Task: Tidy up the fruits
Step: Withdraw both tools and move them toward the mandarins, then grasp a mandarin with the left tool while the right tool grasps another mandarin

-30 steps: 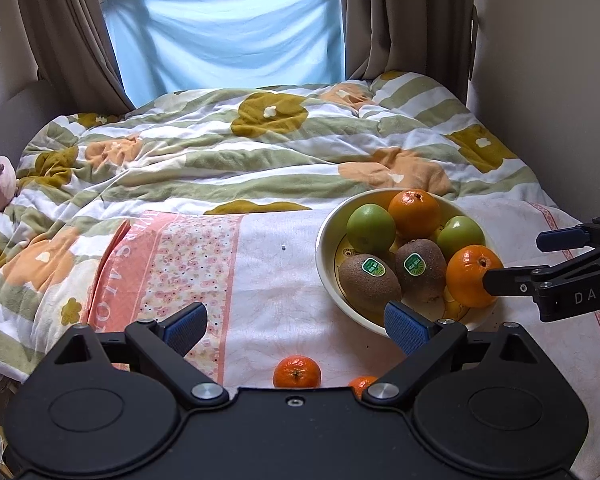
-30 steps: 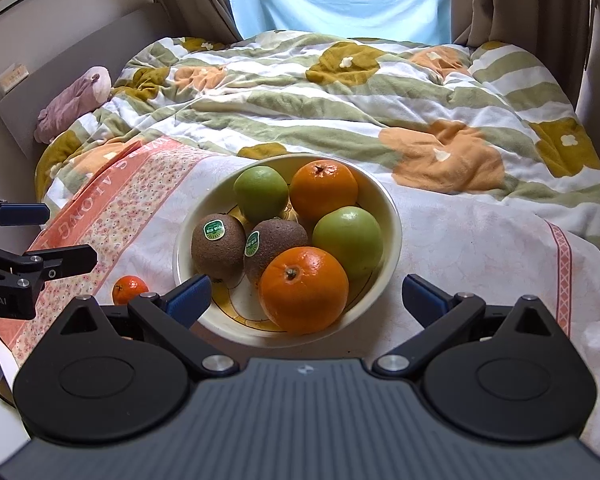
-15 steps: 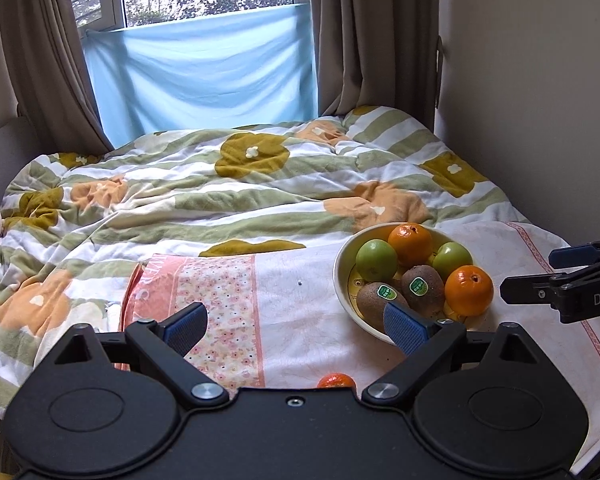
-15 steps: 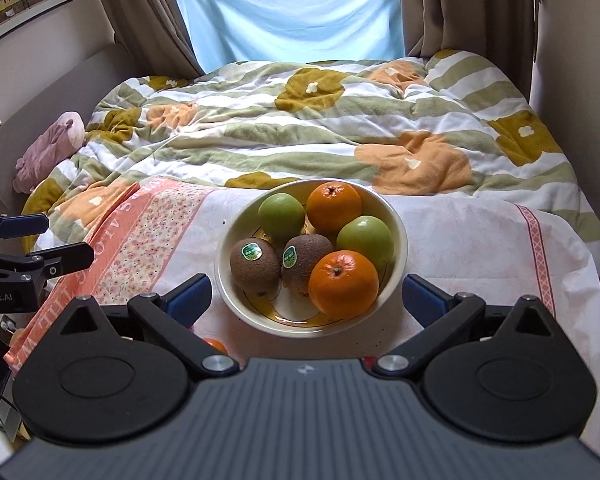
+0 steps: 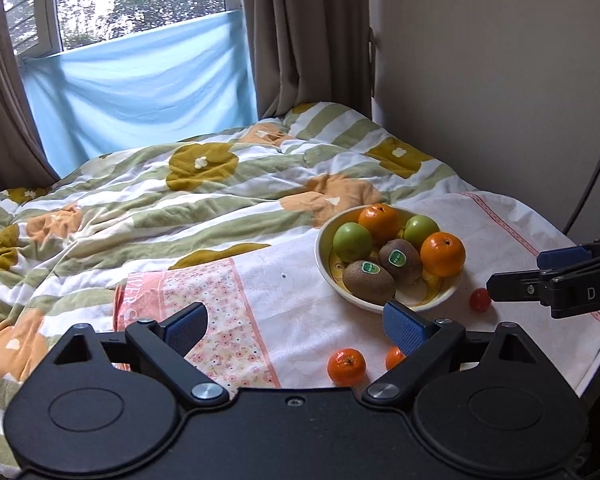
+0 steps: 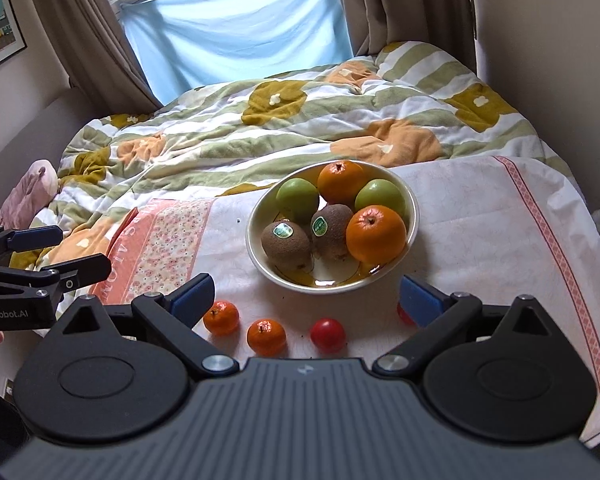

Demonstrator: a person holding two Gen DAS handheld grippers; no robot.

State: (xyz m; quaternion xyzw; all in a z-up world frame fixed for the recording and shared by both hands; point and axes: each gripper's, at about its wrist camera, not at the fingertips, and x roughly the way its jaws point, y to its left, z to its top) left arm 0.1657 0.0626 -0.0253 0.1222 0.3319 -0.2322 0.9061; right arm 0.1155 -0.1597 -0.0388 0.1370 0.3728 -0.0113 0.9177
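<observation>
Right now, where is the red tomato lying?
In the right wrist view the red tomato lies on the white cloth, in front of the bowl and right of the two small mandarins.

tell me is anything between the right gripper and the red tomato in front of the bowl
Nothing visible is. The tomato lies alone on bare cloth just ahead of the open right gripper, with a gap to the mandarin on its left and to the bowl behind it.
</observation>
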